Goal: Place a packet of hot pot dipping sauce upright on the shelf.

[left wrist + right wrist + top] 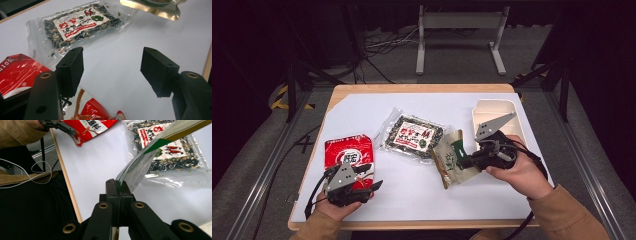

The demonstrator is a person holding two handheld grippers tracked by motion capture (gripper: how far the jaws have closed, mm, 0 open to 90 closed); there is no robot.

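Glossy foil pouch [451, 159], thin, flexible

A clear seaweed-mix bag [411, 136] sits just left of the right gripper [466, 161], red packet [349, 156] under the left one [371, 176], beige tray [496, 112] just behind.

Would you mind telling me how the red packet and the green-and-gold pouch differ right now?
The red packet lies flat on the white sheet, while the green-and-gold pouch is pinched at one edge by the right tool. The packet sits beside the open left tool; the pouch is partly lifted. Both are sealed snack bags.
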